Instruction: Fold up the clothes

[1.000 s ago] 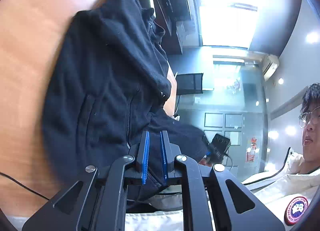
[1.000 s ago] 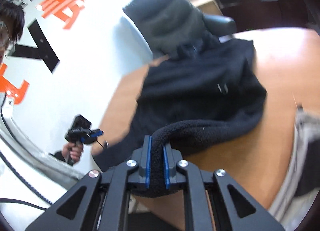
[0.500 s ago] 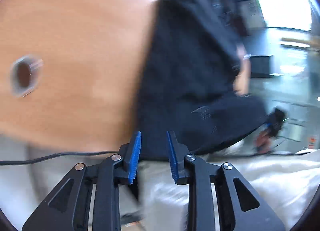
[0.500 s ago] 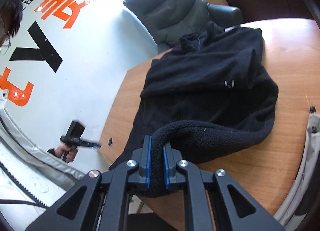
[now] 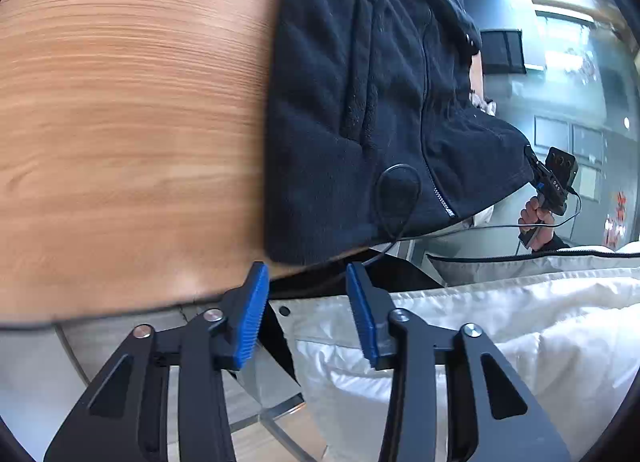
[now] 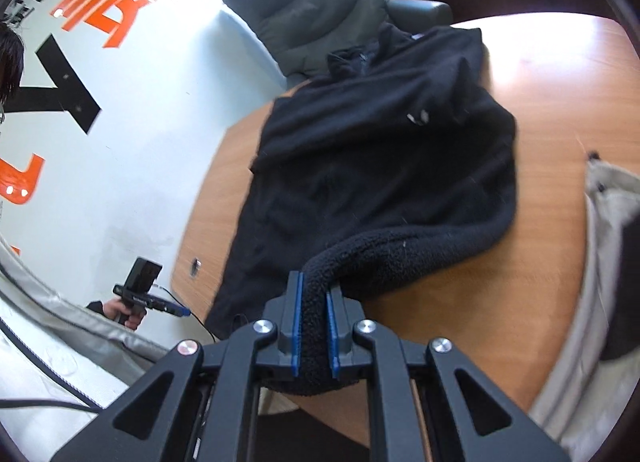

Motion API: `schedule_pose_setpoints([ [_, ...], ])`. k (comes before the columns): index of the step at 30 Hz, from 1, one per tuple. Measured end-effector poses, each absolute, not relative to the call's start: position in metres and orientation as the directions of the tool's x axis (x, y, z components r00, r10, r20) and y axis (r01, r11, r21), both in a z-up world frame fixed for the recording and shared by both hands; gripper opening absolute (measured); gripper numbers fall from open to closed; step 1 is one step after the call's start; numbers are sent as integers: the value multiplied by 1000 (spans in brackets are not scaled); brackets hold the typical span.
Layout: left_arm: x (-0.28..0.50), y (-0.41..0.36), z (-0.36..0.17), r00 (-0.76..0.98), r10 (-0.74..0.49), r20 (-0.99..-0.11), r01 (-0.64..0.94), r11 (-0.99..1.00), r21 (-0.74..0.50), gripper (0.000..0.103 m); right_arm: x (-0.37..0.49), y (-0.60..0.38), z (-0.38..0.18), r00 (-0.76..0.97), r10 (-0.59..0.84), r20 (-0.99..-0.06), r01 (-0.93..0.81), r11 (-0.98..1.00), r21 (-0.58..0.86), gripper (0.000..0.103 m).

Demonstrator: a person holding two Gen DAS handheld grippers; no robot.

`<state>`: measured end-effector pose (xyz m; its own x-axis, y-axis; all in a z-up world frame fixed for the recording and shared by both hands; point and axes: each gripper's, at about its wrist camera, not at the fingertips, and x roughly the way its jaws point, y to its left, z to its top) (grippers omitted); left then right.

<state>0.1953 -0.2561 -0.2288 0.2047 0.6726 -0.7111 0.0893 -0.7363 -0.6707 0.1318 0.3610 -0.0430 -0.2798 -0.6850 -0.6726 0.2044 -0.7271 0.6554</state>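
A black fleece jacket [image 6: 380, 166] lies spread on the wooden table [image 6: 560, 110], collar at the far end. In the left wrist view the jacket [image 5: 360, 102] has its hem hanging over the near table edge. My left gripper [image 5: 306, 314] is open and empty, just below that hem. My right gripper [image 6: 314, 326] is shut on the thick end of the jacket's sleeve [image 6: 400, 258], which curls across the table from the jacket's right side. The right gripper also shows in the left wrist view [image 5: 550, 186], holding the fleece at the table's far corner.
A dark office chair [image 6: 316, 6] stands behind the table's far end. A white wall with orange lettering [image 6: 100, 2] is at the left. My white padded coat [image 5: 500, 322] fills the area below the table edge. A thin cable [image 5: 396, 198] loops over the hem.
My left gripper has let go of the jacket's hem, opened wide and pulled back below the table edge. The right gripper keeps hold of the sleeve.
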Motion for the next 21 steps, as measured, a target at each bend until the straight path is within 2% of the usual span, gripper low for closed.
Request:
schedule_pose_setpoints([
  [2,190,-256,-235,199,669,-717,76,-739,-669,48,140,366,-47,-278,-664,-694,184,-746,640,11],
  [4,188,-258,-235,185,644,-742,55,-761,-647,62,148,370,-51,-273,-642,-716,169,-765,622,11],
  [8,186,-242,-246,159,625,-764,37,-777,-628,76,156,370,-57,-264,-630,-731,161,-776,610,11],
  [10,186,-234,-246,153,634,-758,19,-769,-639,84,157,368,-60,-258,-631,-731,164,-775,611,11],
  [11,186,-231,-246,150,638,-755,10,-765,-644,85,157,367,-61,-256,-633,-731,166,-773,612,11],
  [14,185,-221,-245,144,651,-745,7,-754,-657,100,158,365,-65,-250,-638,-728,172,-769,615,11],
  [15,185,-219,-245,142,660,-737,7,-746,-666,103,157,364,-66,-250,-640,-727,173,-768,617,11],
  [21,182,-211,-250,102,748,-655,72,-663,-746,103,157,361,-68,-240,-651,-720,179,-759,626,11],
])
